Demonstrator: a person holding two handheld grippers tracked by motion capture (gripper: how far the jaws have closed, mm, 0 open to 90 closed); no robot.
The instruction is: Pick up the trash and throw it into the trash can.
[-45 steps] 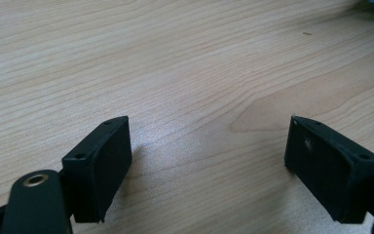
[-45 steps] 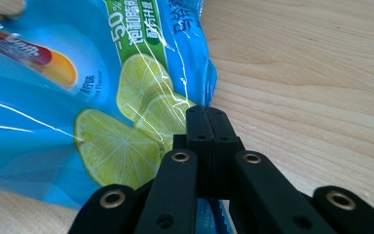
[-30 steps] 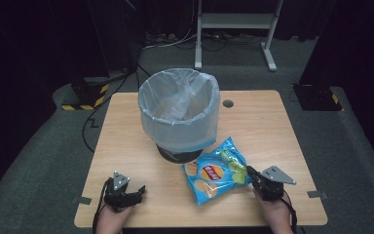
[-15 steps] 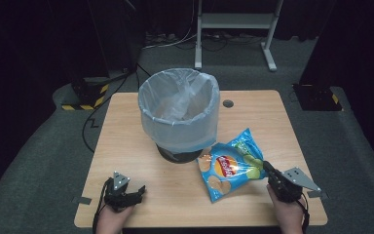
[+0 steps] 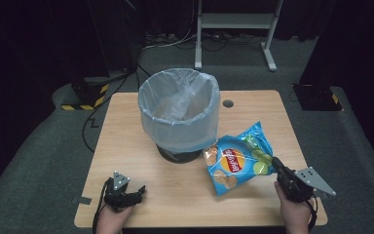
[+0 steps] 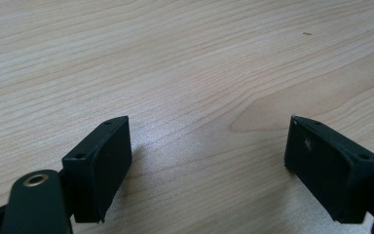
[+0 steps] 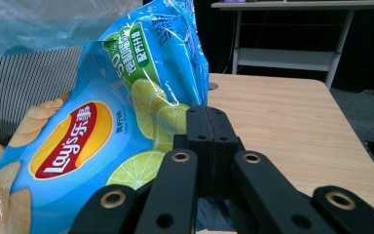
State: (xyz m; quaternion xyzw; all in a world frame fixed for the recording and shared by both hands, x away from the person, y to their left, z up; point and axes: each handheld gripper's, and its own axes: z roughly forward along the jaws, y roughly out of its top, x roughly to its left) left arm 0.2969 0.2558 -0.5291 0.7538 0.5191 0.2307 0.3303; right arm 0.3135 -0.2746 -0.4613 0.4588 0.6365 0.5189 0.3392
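The right gripper [image 5: 275, 165] is pinching the edge of the blue chip bag [image 5: 236, 158], low and right of the middle, beside the bin [image 5: 179, 113]. The left gripper [image 5: 139, 191] is sitting at the lower left, jaws wide apart, holding nothing.

1. Left gripper [image 5: 137, 193] is held low at near-left, jaws spread wide.
2. Right gripper [image 5: 275, 164] is raised at near-right, jaws clamped together.
3. Both wrists seem level, though partly cropped.
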